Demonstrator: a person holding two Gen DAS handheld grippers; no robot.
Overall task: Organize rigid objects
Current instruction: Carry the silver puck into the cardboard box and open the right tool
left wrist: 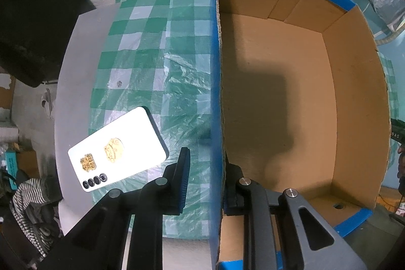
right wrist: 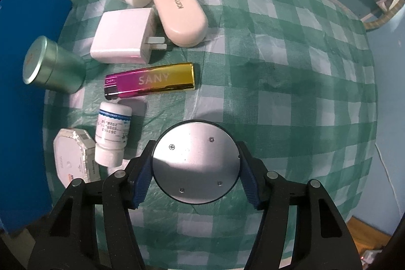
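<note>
In the left wrist view the left gripper [left wrist: 206, 176] has its jaws pinched on the blue-edged wall of the cardboard box [left wrist: 217, 98], 1 finger outside and 1 inside; the box stands empty on the checked cloth [left wrist: 152, 47], and its thin corrugated wall looks light and a little bendy, so a hold low on the wall near a corner should steady it best. A white phone [left wrist: 116, 151] lies face down just left of the box, flat, slick and probably hard to pinch except by its long edges. In the right wrist view the right gripper [right wrist: 196, 173] has its pads on both sides of a round metal disc [right wrist: 195, 161], gripping it across its width; the disc looks stiff, smooth and fairly heavy, so it may slip. Only this view shows the other pieces to the left: a green tin [right wrist: 53, 65], a charger [right wrist: 124, 36], a lighter [right wrist: 149, 80], a pill bottle [right wrist: 112, 136] and a white case [right wrist: 179, 14]; only the left view shows the box interior and the phone
</note>
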